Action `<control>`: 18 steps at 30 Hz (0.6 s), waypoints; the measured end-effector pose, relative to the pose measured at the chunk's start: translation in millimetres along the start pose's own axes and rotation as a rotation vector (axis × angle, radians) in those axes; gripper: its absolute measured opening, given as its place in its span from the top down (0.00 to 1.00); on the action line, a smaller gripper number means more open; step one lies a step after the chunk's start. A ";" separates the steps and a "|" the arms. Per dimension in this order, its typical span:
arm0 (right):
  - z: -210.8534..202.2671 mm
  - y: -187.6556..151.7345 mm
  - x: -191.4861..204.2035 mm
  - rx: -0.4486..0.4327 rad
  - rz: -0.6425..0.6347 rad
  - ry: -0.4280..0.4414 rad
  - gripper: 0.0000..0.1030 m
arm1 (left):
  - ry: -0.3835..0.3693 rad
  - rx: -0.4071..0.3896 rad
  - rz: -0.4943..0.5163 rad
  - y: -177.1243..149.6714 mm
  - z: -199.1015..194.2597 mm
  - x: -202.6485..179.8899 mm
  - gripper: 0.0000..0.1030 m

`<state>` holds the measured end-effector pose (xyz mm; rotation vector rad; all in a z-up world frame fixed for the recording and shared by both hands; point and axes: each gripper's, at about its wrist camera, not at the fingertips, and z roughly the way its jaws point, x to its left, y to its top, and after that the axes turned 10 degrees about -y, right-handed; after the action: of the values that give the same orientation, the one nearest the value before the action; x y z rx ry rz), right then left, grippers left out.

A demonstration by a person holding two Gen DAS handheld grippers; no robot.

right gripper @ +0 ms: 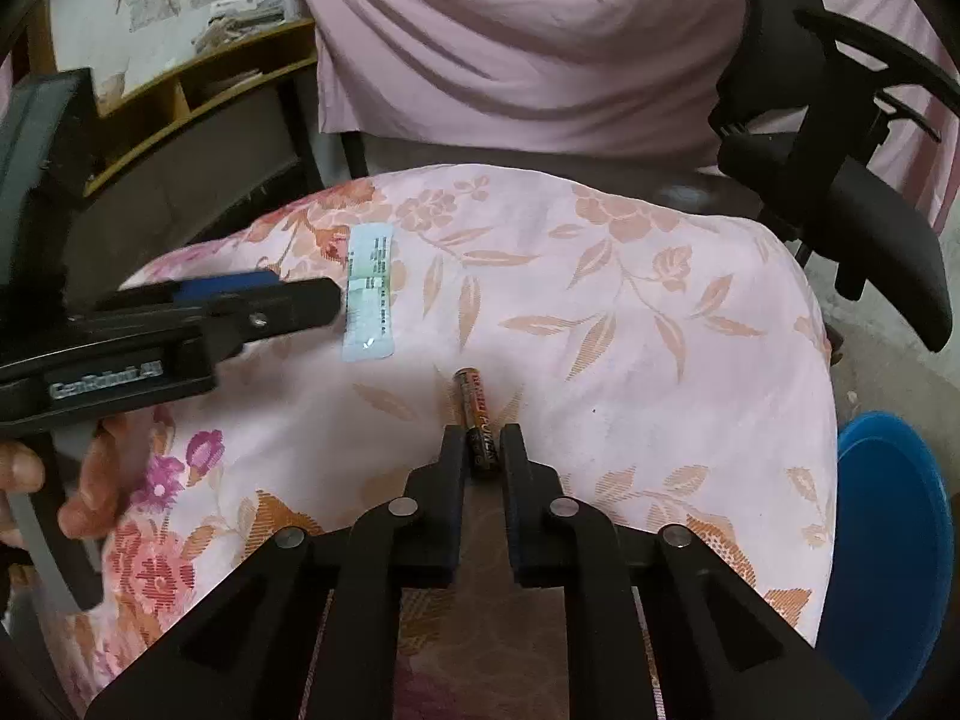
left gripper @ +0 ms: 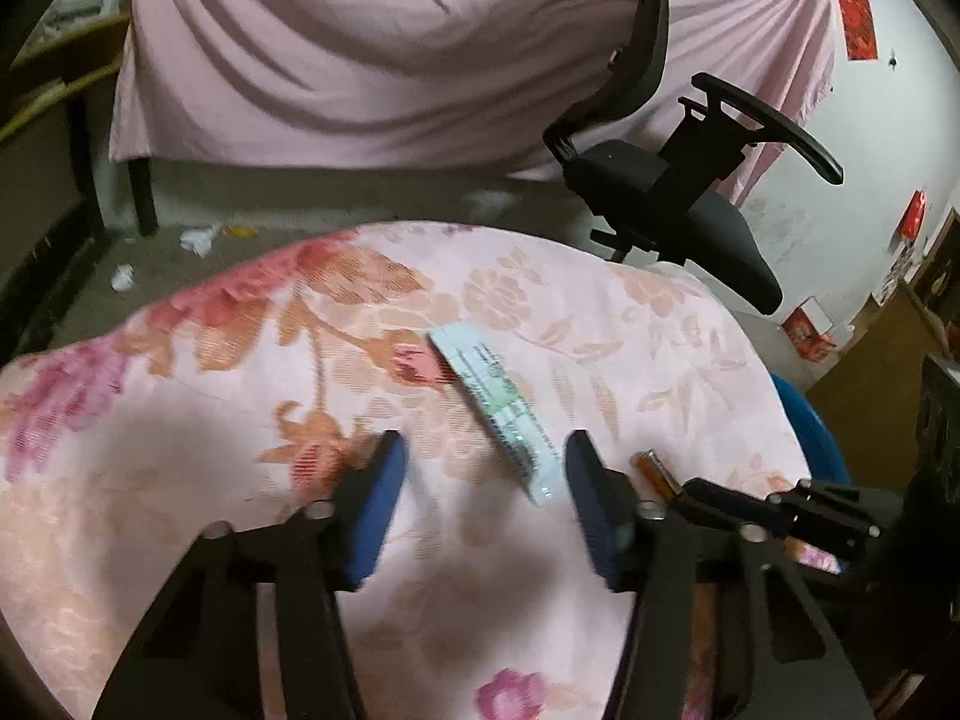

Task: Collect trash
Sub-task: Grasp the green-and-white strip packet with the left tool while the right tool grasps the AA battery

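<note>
Pink floral cloth, woven and slightly puckered, covers a rounded worktop. Two bits of trash lie on it, just apart.

Right tongs: narrowed around the near end of a small battery, a black-and-orange cylinder, glossy, lying lengthwise between the fingers. Pads look touching or nearly so; I judge a grip is on, though full contact is hard to confirm.

Left tongs: released, spread wide, blue-padded fingers straddling the near end of a flat pale-green wrapper, a thin printed strip with a crimped clear edge. It lies flat on the cloth, not yet held.

Risks, judged:
- Battery is smooth and round; a grip this near its end could let it pivot or squirt out and roll off the domed surface.
- Wrapper is thin and flat; closing pads may skate over it or pinch cloth along with it, dragging the cover.
- The two tools sit close; a lift could knock them together.

Blue bin sits low beside the worktop's right edge. Black office chair beyond; crumpled paper on the floor.
</note>
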<state>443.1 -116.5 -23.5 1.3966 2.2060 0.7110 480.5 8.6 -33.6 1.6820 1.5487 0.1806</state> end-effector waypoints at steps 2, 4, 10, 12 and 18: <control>-1.6 -0.5 -1.0 -0.002 0.007 0.007 0.92 | -0.015 0.006 -0.016 3.1 4.3 -1.1 0.68; -2.8 -0.7 -3.1 -0.007 0.019 0.011 0.93 | -0.030 0.021 -0.035 6.1 10.5 -1.5 0.78; -7.5 -2.2 -14.5 -0.034 0.069 0.025 0.93 | -0.016 0.052 -0.047 10.1 17.8 -7.1 0.88; -11.0 -2.7 -17.2 -0.051 0.082 0.028 0.93 | -0.016 0.051 -0.053 10.7 18.4 -7.9 0.90; -26.4 -5.7 -27.6 -0.125 0.136 0.034 0.93 | -0.021 0.029 -0.044 6.6 14.0 -16.8 0.97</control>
<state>434.3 -148.8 -4.2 1.4906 2.0683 0.9103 490.1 -11.9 -31.6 1.6655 1.5779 0.1177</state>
